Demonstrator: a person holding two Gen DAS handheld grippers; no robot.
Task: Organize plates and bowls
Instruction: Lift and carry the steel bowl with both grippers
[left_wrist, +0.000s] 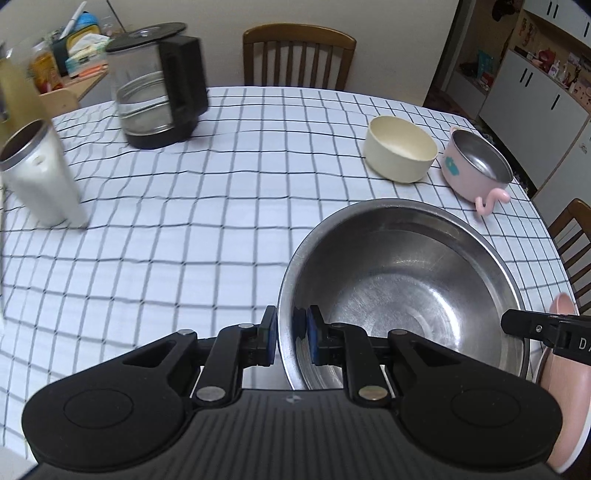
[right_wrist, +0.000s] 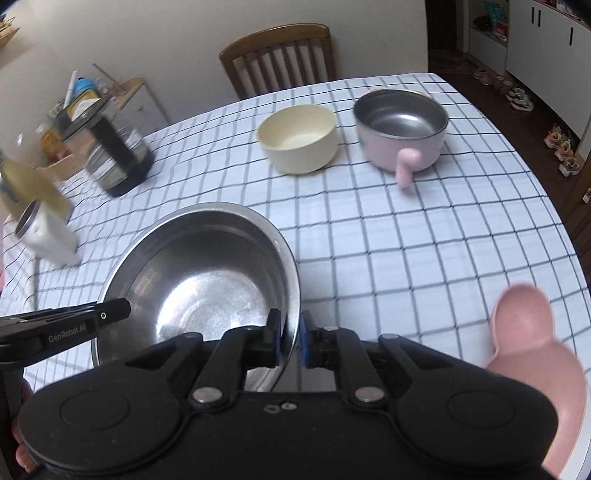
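A large steel bowl (left_wrist: 402, 280) is held over the checked tablecloth by both grippers. My left gripper (left_wrist: 291, 334) is shut on its left rim, one pad outside and one inside. My right gripper (right_wrist: 289, 341) is shut on its right rim (right_wrist: 291, 295). A cream bowl (left_wrist: 400, 147) and a pink bowl with a steel liner (left_wrist: 476, 162) stand at the far right of the table; they also show in the right wrist view, the cream bowl (right_wrist: 299, 138) and the pink bowl (right_wrist: 402, 127). A pink plate (right_wrist: 532, 354) lies at the near right.
A glass kettle (left_wrist: 159, 85) stands at the far left and a white tumbler (left_wrist: 37, 173) at the left. Wooden chairs (left_wrist: 299, 55) stand behind and to the right of the table. The table's right edge (right_wrist: 535, 177) drops to a dark floor.
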